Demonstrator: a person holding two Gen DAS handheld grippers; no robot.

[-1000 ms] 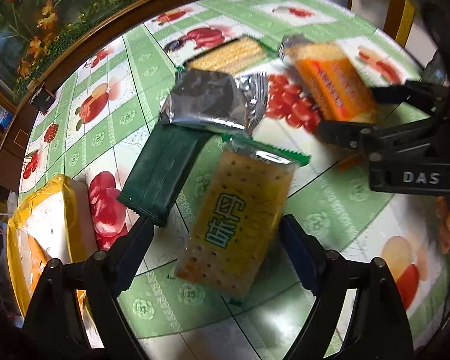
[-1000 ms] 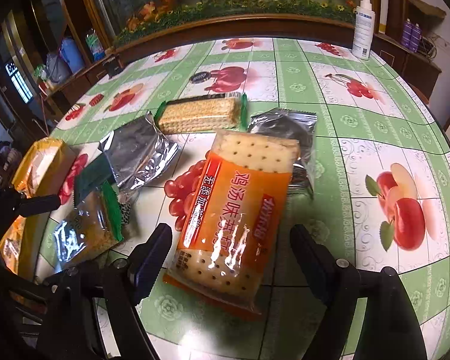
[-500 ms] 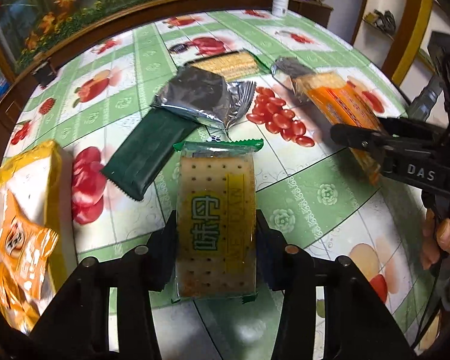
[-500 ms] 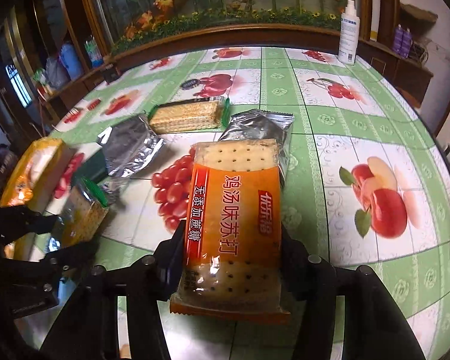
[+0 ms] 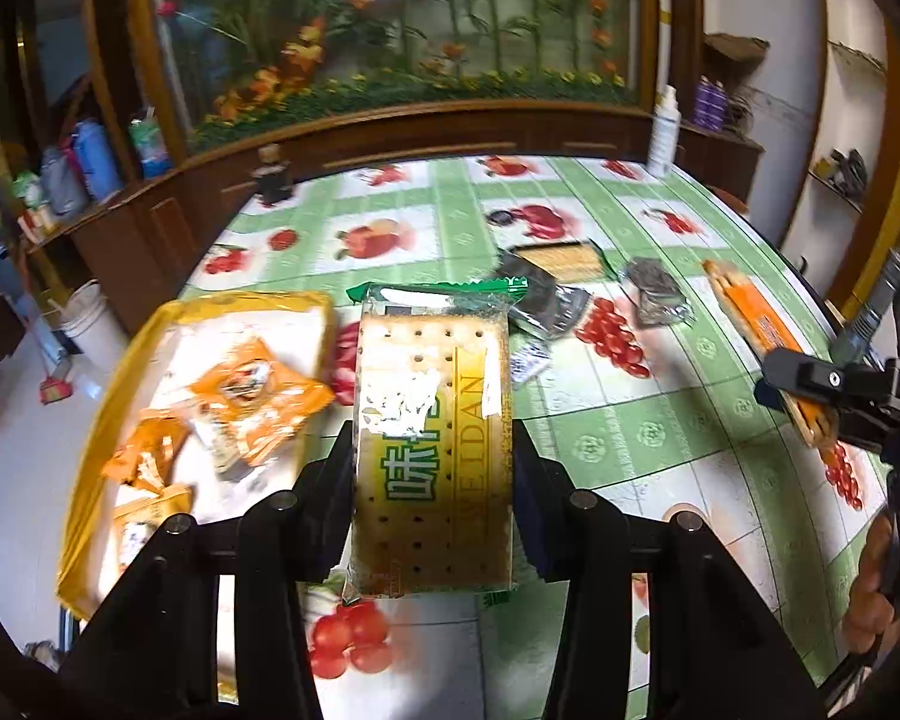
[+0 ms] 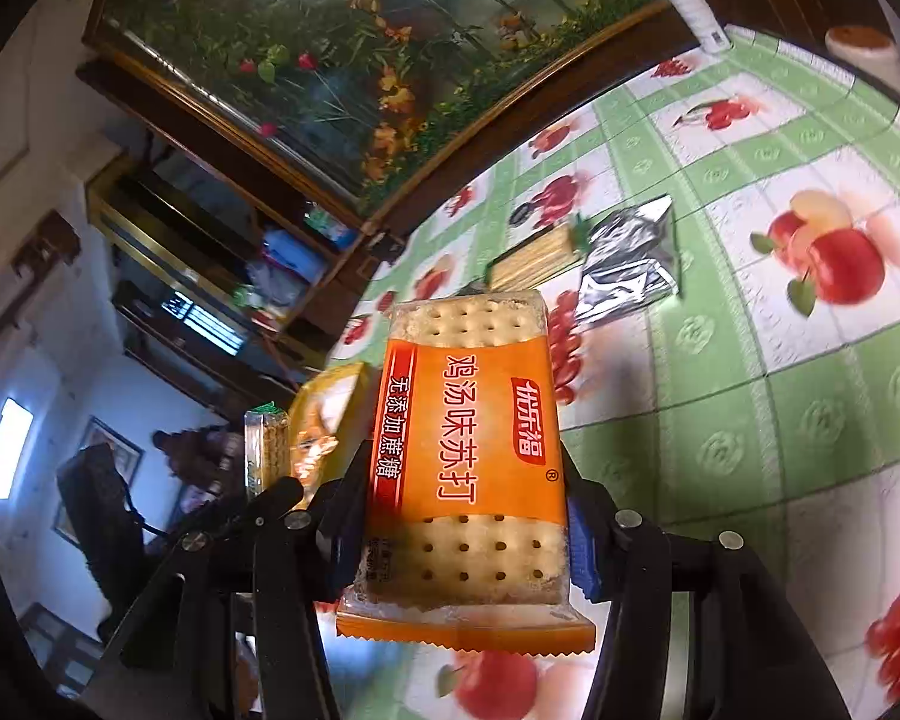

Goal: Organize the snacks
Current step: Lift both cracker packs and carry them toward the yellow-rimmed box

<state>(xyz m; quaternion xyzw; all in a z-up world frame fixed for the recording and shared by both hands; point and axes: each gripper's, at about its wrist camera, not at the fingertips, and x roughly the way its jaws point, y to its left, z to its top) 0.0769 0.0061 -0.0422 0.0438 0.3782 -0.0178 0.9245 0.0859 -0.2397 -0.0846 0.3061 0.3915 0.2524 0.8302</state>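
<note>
Left gripper [image 5: 432,468]: pinching green-wrapped cracker pack [image 5: 432,438], held above table [image 5: 660,438], just right of yellow box [image 5: 120,372]. Right gripper [image 6: 462,516]: pinching orange-wrapped cracker pack [image 6: 468,456], raised off table, right of yellow box.

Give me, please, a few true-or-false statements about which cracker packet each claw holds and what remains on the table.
1. The left claw grips the green-edged cracker packet. True.
2. The right claw is empty. False: it is clamped on the orange cracker packet.
3. The yellow box holds orange snack packs. True.
4. The silver foil packet is held in a claw. False: it lies on the tablecloth.
</note>
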